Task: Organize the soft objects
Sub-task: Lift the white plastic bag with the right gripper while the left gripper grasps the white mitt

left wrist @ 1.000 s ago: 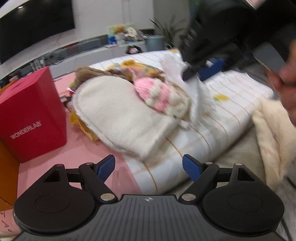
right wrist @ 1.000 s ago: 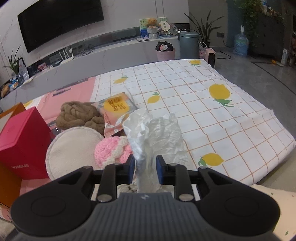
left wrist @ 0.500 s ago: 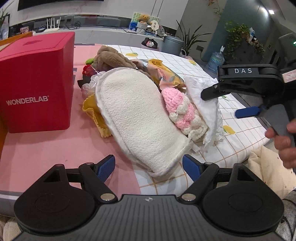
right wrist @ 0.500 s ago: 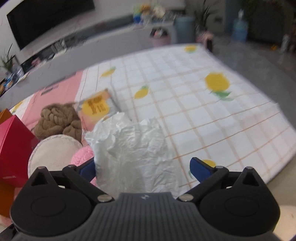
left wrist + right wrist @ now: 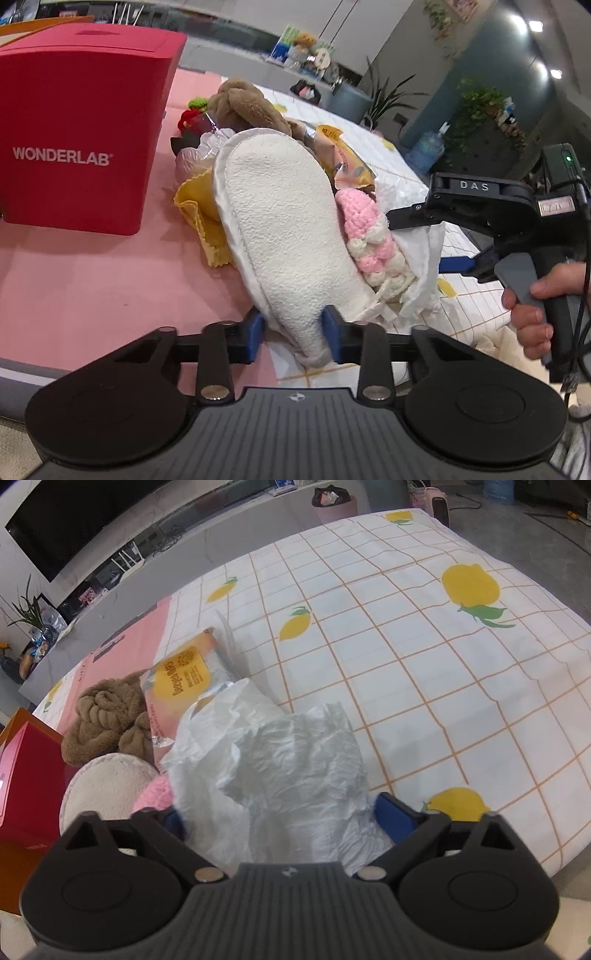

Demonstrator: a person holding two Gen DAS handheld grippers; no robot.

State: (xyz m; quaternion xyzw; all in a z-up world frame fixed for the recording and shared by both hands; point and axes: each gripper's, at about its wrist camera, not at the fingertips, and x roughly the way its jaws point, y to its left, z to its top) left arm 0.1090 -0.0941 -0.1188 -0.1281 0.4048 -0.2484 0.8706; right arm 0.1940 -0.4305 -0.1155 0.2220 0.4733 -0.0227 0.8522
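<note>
A cream terry pad (image 5: 288,229) lies on a heap of soft things, with its near end between the blue pads of my left gripper (image 5: 293,334). The jaws are closing and both pads press on the fabric. Beside it lie a pink and white crochet piece (image 5: 365,236) and a crumpled white paper (image 5: 288,746). My right gripper (image 5: 284,818) straddles that paper with wide jaws. They are closing a little and do not squeeze it. In the left wrist view the right gripper (image 5: 417,242) hangs over the heap's right side.
A red WONDERLAB box (image 5: 81,122) stands left on the pink mat (image 5: 92,277). A brown plush (image 5: 107,716), a snack packet (image 5: 181,679) and a yellow cloth (image 5: 199,210) lie in the heap. The lemon-print cloth (image 5: 406,646) stretches right. A person's hand (image 5: 535,310) grips the right tool.
My left gripper moved up to the cream pad and closed on its near end. My right gripper let go of the white paper, opened wide and sank towards it.
</note>
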